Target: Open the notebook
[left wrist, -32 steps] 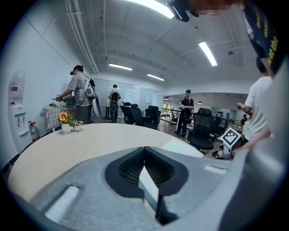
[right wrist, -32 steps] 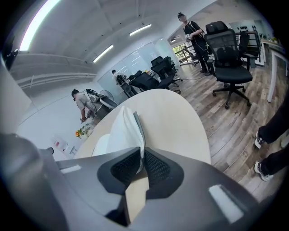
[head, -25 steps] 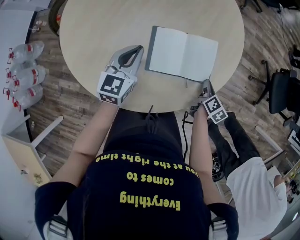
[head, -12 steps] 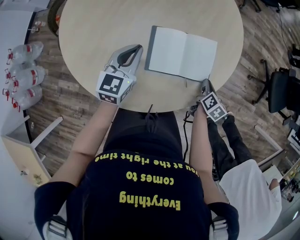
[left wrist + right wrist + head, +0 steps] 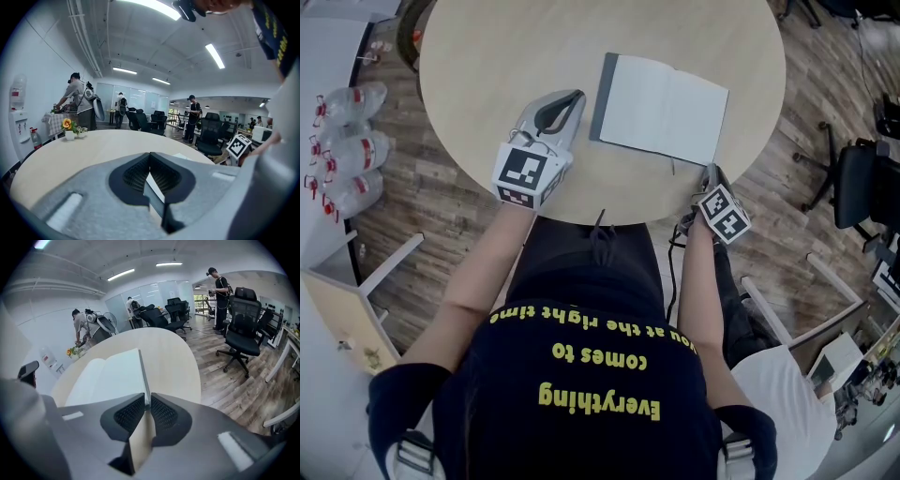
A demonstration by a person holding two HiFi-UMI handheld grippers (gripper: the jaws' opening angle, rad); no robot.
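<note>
Open notebook with blank white pages and a thin grey cover [image 5: 661,108], lying flat on a round, pale wood table [image 5: 506,56], toward 3 o'clock from the table's centre; the spine runs roughly from 12 to 6 o'clock and the grey cover shows as a narrow band along the left page. Right gripper [image 5: 711,171], at the notebook's 5 o'clock corner: in the right gripper view its grey jaws with black ribbed pads stand slightly apart [image 5: 146,401], the edge of the notebook's right cover [image 5: 112,376] runs into the mouth of the gap, and bare table shows through the slit, so the tool is released rather than clamped on the cover. Left gripper [image 5: 577,95], at the notebook's 9 o'clock, just beside the grey cover: its jaws are clenched together [image 5: 150,154] on nothing. Clear plastic water bottles with red caps [image 5: 352,141] lie on the wood-plank floor [image 5: 441,216] at the table's 9 o'clock; a black office chair [image 5: 862,183] stands at 3 o'clock.
</note>
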